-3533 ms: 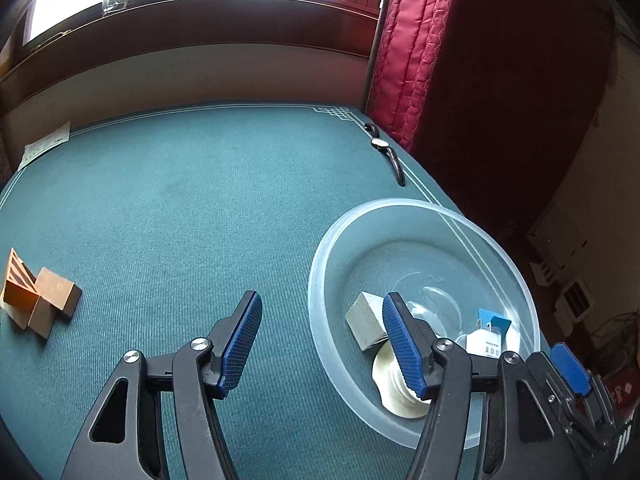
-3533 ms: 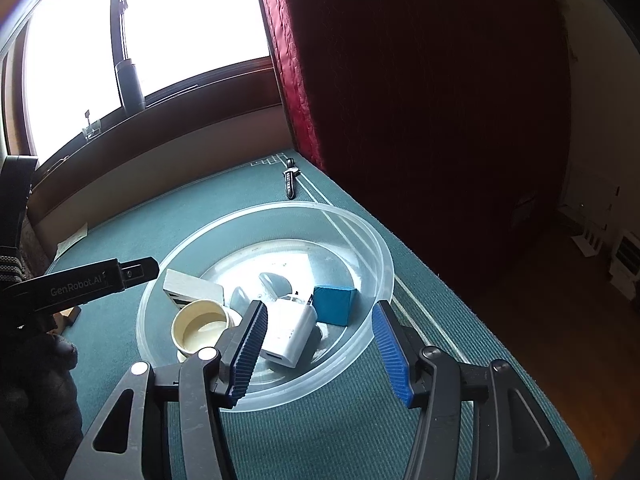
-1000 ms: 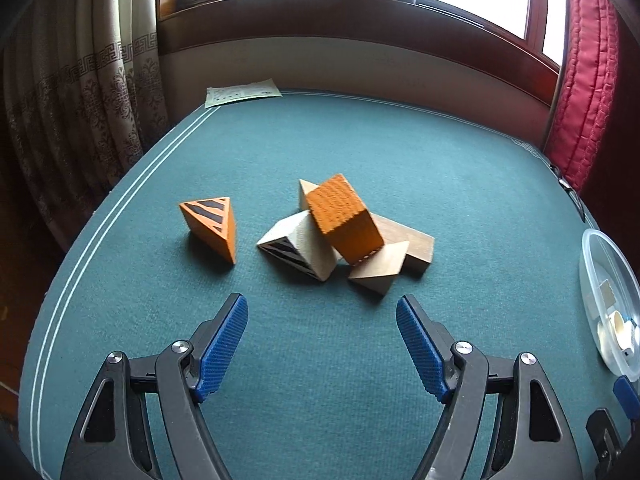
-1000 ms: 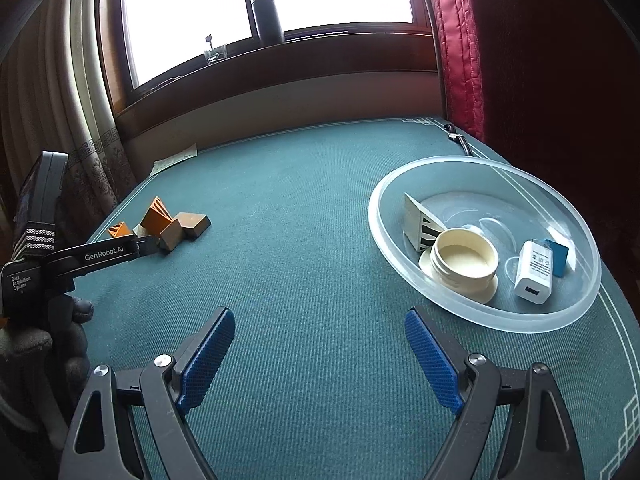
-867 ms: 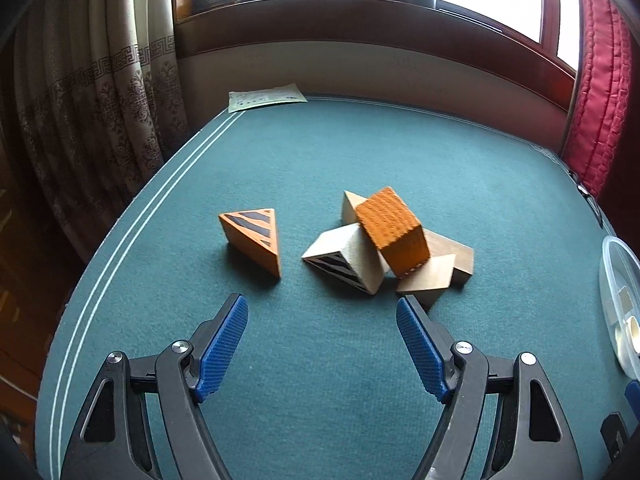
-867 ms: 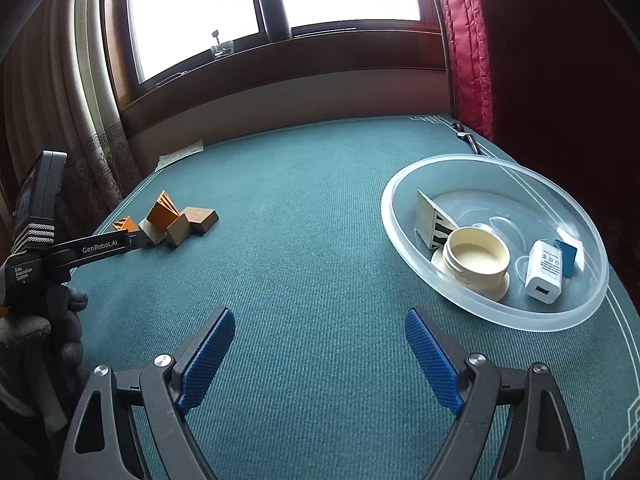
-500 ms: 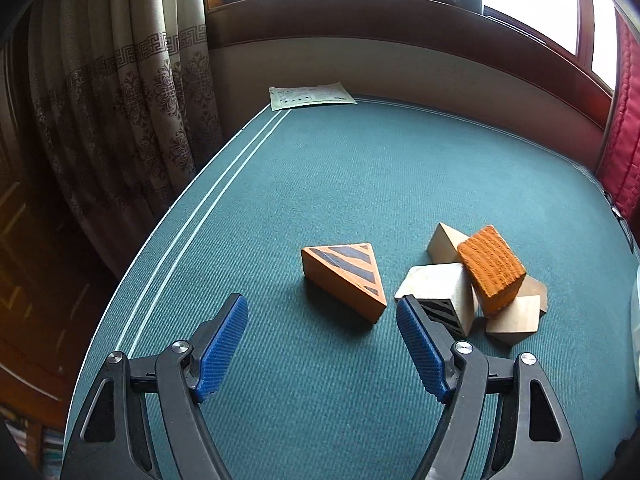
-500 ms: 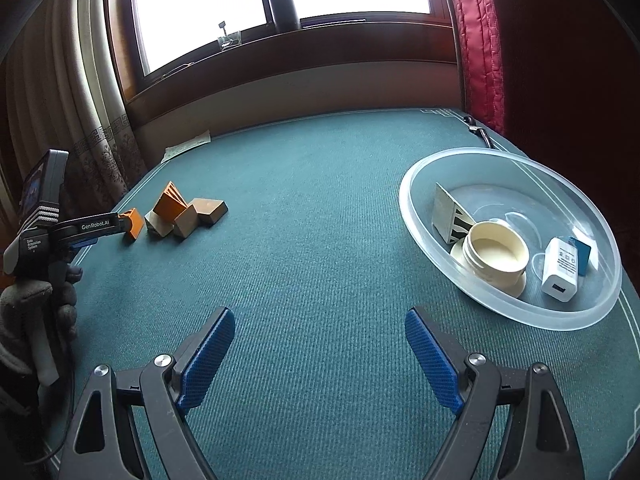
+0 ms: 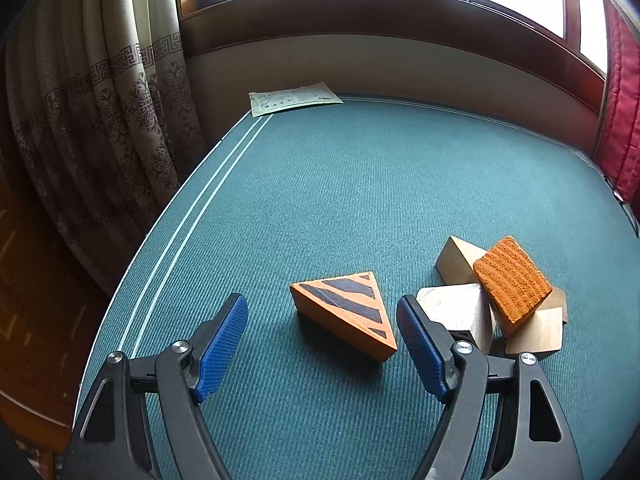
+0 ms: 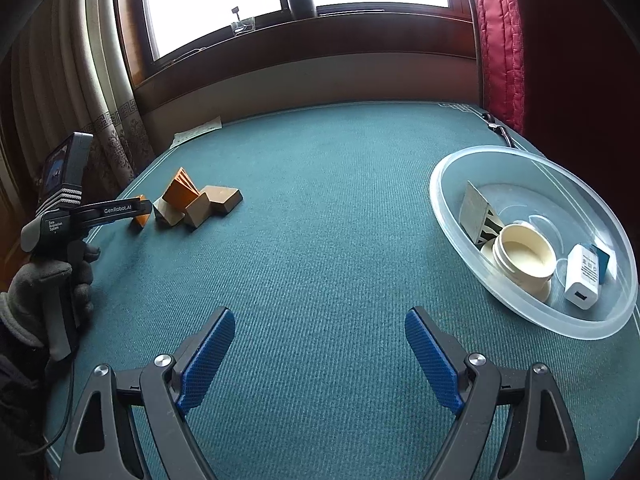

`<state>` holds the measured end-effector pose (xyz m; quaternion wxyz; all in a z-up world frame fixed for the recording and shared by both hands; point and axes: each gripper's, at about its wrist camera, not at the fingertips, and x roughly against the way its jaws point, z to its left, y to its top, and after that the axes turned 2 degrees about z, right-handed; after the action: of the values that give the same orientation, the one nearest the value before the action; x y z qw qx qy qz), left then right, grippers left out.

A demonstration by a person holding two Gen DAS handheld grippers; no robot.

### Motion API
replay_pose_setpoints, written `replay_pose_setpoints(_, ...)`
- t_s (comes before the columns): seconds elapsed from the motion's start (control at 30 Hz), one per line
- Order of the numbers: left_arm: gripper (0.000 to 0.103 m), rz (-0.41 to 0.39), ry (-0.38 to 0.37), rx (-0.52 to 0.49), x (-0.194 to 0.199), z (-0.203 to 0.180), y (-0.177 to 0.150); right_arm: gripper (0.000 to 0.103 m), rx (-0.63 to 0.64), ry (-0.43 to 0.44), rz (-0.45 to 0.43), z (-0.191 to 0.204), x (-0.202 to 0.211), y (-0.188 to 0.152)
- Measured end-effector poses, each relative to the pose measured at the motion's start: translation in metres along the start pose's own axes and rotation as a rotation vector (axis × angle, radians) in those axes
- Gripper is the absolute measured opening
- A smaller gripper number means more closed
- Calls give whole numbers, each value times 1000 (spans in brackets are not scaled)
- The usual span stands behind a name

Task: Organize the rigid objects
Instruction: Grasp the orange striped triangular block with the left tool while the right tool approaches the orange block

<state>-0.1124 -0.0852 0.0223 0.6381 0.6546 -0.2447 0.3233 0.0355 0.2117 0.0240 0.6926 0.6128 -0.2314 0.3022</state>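
An orange wedge block with black stripes (image 9: pixel 346 312) lies on the green table (image 9: pixel 360 184), just ahead of my open left gripper (image 9: pixel 322 340) and between the lines of its fingers, untouched. To its right is a pile of wooden blocks (image 9: pixel 500 296) with an orange textured block (image 9: pixel 512 280) on top. In the right wrist view my right gripper (image 10: pixel 320 344) hangs open over bare cloth. A clear plastic bowl (image 10: pixel 600 330) on the right holds a cream jar (image 10: pixel 522 254), a white charger (image 10: pixel 582 280), a blue item and a striped block. The same block pile (image 10: pixel 196 200) sits far left.
A paper sheet (image 9: pixel 294 98) lies at the far table corner. Patterned curtains (image 9: pixel 100 120) hang beyond the left table edge, a red curtain (image 10: pixel 500 40) at the right. A gloved hand (image 10: pixel 44 288) holds the left gripper's handle at the left of the right wrist view.
The left gripper has swung left, so the striped wedge now lies between its fingers and the pile sits to the right. The right view has shifted slightly; the bowl sits further right.
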Motion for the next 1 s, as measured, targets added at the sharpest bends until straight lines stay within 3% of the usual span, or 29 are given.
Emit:
replay_pose_setpoints(0.1,73,8,-26,0,-3,2,2,90,17,15,3,7,-1,4)
replay_pose_setpoints(0.4,41,43,-71,10,-9,7,1,90,69,56,8,32,-7,14)
replay_pose_setpoints(1.0,37,-7,-112,95,11,24,-5,90,70,106,34,62,-34,48)
